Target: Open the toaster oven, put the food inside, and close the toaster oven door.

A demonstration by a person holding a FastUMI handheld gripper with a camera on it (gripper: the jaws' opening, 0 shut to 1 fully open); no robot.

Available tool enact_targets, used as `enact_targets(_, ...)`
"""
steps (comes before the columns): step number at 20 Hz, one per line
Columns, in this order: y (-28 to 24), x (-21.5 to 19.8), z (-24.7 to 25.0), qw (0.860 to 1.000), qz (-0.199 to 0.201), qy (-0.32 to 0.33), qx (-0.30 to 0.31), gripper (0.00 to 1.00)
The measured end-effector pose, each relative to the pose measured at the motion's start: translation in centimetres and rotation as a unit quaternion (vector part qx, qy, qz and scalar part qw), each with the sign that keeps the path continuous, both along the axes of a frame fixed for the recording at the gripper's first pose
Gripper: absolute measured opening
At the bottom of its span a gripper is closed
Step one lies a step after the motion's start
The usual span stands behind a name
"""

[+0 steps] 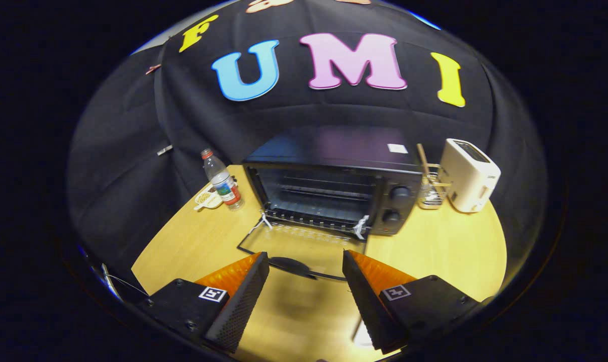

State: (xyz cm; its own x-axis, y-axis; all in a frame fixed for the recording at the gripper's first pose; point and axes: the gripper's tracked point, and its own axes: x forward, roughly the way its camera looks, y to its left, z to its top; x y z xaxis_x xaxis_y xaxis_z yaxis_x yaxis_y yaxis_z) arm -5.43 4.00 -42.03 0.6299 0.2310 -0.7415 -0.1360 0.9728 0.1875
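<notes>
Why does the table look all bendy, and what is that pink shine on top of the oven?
In the gripper view, the fisheye lens curves the wooden table; the toaster oven top mirrors the wall's pink colour; the open glass door lets the wood show through; the open gripper fingers cast a soft shadow on the table.

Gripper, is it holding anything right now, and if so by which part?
Nothing. The gripper is open, its fingers apart and empty, just short of the handle of the toaster oven's lowered door.
</notes>
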Motion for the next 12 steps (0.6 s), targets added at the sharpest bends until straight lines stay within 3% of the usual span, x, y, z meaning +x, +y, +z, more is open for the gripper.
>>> enact_targets(3, -8.9, -1.5, 0.6, 0.999, -0.039, 0.006, -0.034, 0.96)
enact_targets(6, -15.7, -4.3, -1.7, 0.994, -0.061, 0.038, -0.082, 0.82)
enact_targets(11, -20.5, -8.8, -7.5, 0.986, -0.073, 0.125, -0.080, 0.86)
enact_targets(12, -20.9, -9.4, -8.8, 0.984, -0.076, 0.142, -0.078, 0.73)
